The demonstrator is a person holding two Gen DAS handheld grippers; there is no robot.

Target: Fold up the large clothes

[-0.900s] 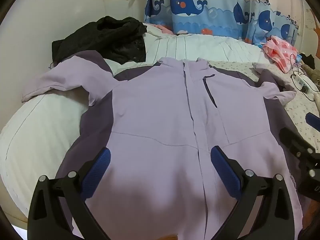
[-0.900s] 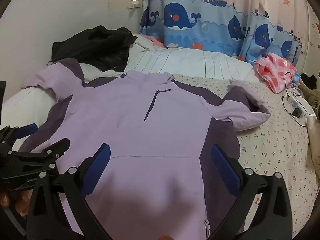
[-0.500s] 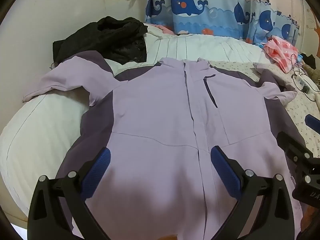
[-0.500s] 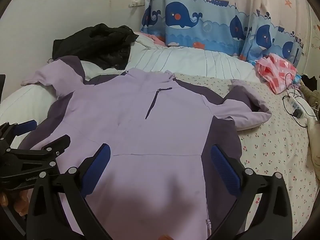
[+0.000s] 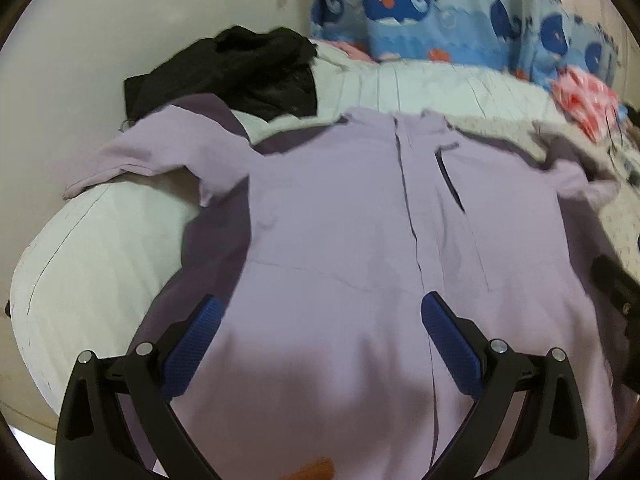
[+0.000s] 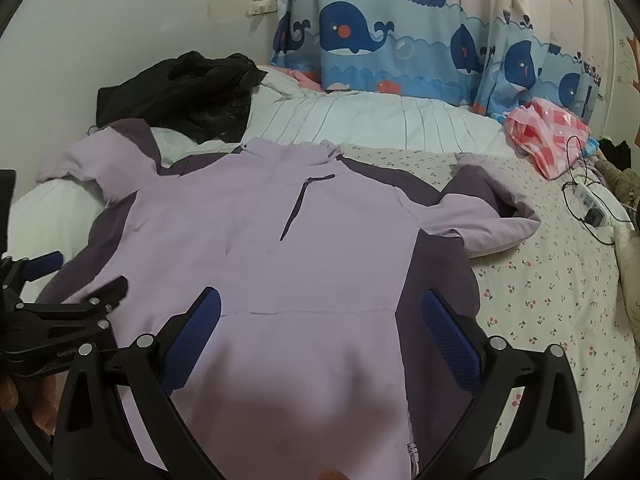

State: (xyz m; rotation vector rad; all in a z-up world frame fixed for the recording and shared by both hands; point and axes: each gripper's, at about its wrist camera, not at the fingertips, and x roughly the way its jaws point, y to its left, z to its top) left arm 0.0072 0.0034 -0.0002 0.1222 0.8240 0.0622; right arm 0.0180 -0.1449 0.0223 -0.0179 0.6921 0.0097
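jacket [image 6: 280,240]: flat on bed [image 6: 540,300], unfolded
left tool [image 5: 318,334]: spread, empty, shifted slightly forward
right tool [image 6: 320,328]: spread, empty
meaning: folding not started

The left gripper [image 5: 320,330] was held with its 2 blue-padded fingers [image 5: 192,344] spread wide, gripping nothing. The right gripper [image 6: 320,328] was also spread wide and empty, just beside the left one, both pointing forward.

My bed [image 6: 540,304]: lilac jacket [image 6: 280,248] spread flat; black garment [image 6: 188,92], pink checked bag [image 6: 548,136], white power strip [image 6: 592,208] lying on it.
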